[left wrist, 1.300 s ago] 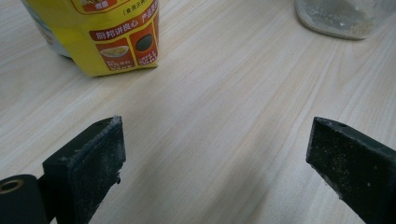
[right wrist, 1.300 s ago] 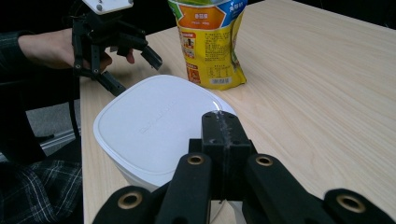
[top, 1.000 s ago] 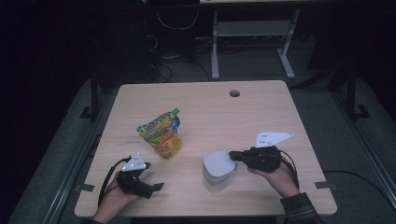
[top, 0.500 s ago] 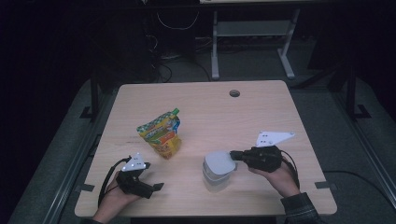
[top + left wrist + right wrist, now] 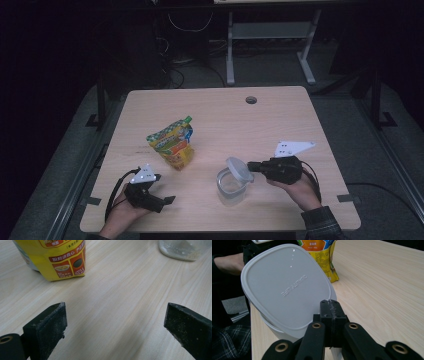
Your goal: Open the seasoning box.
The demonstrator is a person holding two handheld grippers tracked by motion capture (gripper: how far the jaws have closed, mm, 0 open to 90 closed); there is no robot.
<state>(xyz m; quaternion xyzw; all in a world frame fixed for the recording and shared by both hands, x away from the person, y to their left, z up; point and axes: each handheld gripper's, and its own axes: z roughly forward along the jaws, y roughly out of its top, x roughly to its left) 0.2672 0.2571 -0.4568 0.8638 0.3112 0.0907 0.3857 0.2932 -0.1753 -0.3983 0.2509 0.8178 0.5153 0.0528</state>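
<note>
Right gripper point(image 5: 250, 167) pinches the edge of the white lid point(image 5: 240, 169), tilted up off the clear container point(image 5: 231, 187). Left gripper point(image 5: 115, 322) rests on the table point(image 5: 225, 115), jaws spread wide.

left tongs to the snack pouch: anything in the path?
Nothing visible. The left tongs stand open, low over bare table, and the pouch stands just ahead. The clear container sits off to the side, out of that line.

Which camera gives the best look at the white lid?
The right gripper view: the lid fills the frame, tilted, its edge pinched in the right gripper. The high view shows it small, lifted off the container. The left gripper view catches the container's base.
</note>
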